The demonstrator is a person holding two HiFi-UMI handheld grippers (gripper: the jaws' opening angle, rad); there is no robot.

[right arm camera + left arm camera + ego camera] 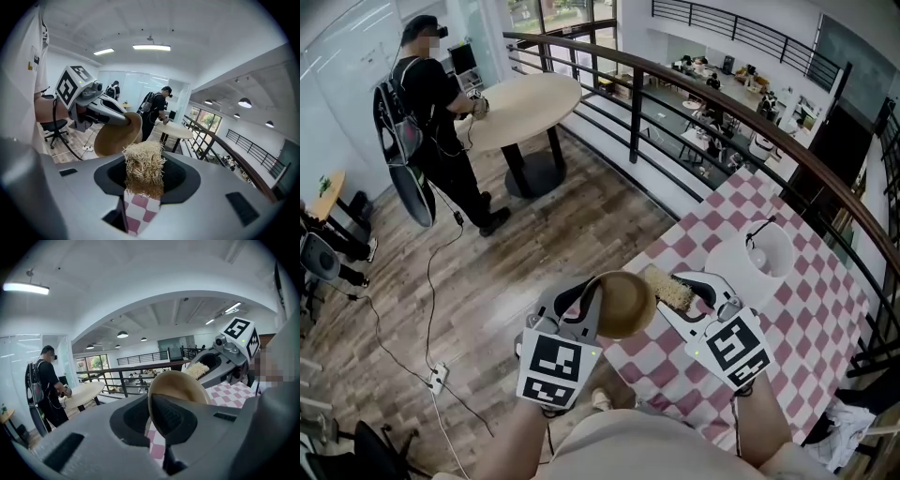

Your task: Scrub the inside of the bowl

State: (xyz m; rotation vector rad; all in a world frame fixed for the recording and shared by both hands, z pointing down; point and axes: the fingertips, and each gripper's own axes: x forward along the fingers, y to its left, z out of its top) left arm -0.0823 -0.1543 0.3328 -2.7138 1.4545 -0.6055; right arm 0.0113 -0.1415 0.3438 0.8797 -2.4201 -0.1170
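Note:
I hold a tan bowl (625, 304) tilted on its side in the air off the near left edge of the checked table (787, 309), with my left gripper (594, 307) shut on its rim. In the left gripper view the bowl (180, 389) stands between the jaws, its hollow facing right. My right gripper (677, 292) is shut on a straw-coloured fibre scrubber (672, 292), just right of the bowl's mouth. In the right gripper view the scrubber (142, 165) sticks up between the jaws, the bowl (118, 136) close behind it; whether they touch I cannot tell.
White dishes (757, 259) sit on the pink-and-white checked cloth further back. A dark railing (675, 84) runs behind the table. A person (439, 122) stands at a round wooden table (525, 105) at the back left. Cables and a power strip (437, 377) lie on the wooden floor.

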